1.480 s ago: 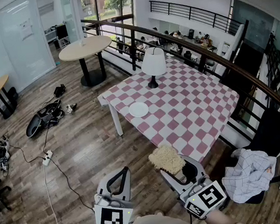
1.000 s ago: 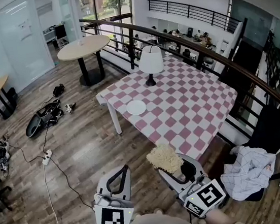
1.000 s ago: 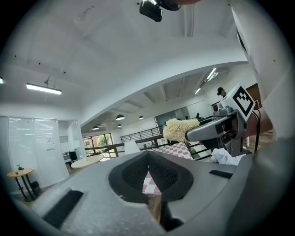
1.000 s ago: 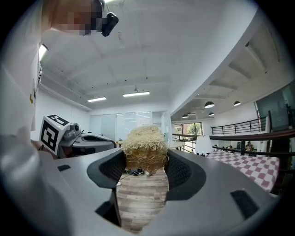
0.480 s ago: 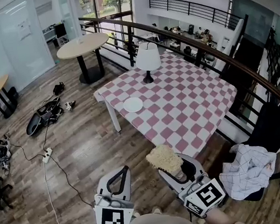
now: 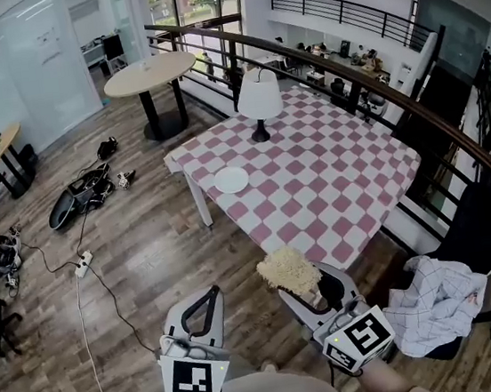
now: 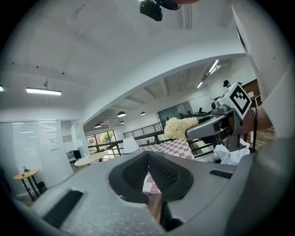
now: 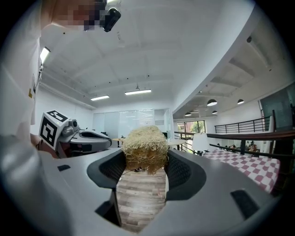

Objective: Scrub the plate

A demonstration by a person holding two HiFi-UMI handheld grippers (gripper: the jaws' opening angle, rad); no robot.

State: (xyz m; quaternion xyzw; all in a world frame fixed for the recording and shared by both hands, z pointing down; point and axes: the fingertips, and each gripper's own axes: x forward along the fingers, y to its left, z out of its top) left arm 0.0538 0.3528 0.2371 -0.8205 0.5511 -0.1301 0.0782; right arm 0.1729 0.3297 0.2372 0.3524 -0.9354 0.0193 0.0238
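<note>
At the right gripper [image 8: 144, 161]: clenched on a straw-coloured fibrous scrubber [image 8: 144, 146], pinched between the jaw tips and bulging above and beyond them. In the head view, the same right gripper [image 6: 304, 283] with the scrubber [image 6: 287, 270] sticking out ahead of the tips, over the wooden floor [image 6: 145, 249]. Behind the jaws, toward the person, a marker cube [image 6: 359, 339].

At the left gripper [image 7: 148, 154]: closed up, tips touching, nothing gripped. Only a slit lower down between the pads, with checked cloth seen through it. In the head view, the left gripper [image 6: 211, 291] just left of the right one, about level with it and apart from it, with its own cube [image 6: 196, 378] behind.

Well ahead of both claws, beyond the scrubber: a table under a red-and-white checked cloth [image 6: 334, 188]. On its near-left part, ahead and slightly left of the right claw: the white plate [image 6: 231, 180], lying flat, well apart from the scrubber, touched by neither claw. Farther on past the plate, a lamp with a white shade [image 6: 259, 97], upright near the table's far-left edge.

To the right of the right claw, a dark chair [image 6: 479, 232] with a checked garment [image 6: 434, 300] draped over it. Ahead and far left of the left claw, bags [image 6: 80, 199] and a power strip [image 6: 80, 266] with its cable on the floor. Farther off, a round table [image 6: 151, 73].
</note>
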